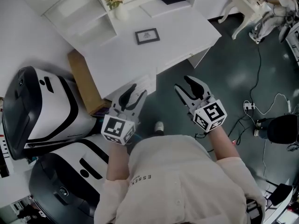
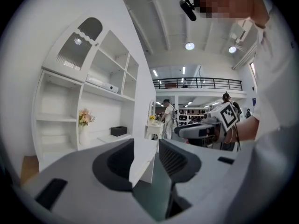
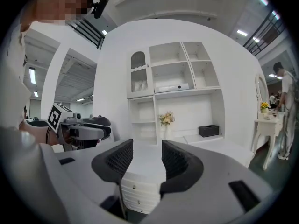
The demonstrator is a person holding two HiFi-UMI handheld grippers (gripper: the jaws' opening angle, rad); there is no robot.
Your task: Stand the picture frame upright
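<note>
The head view is looking down on the white desk point(image 1: 187, 29). The gripper views are looking level across it at the shelves point(image 3: 173, 78), where flowers point(image 3: 165, 118) and a black box point(image 3: 209, 130) are standing. The left gripper point(image 1: 135, 93) and right gripper point(image 1: 186, 85) are hovering by the desk's near edge, jaws apart and holding nothing. Only the head view is showing the frame point(image 1: 147, 36). It is lying flat, face-up, near the desk's middle, well apart from both grippers, and is showing a dark rim around a pale print.
</note>
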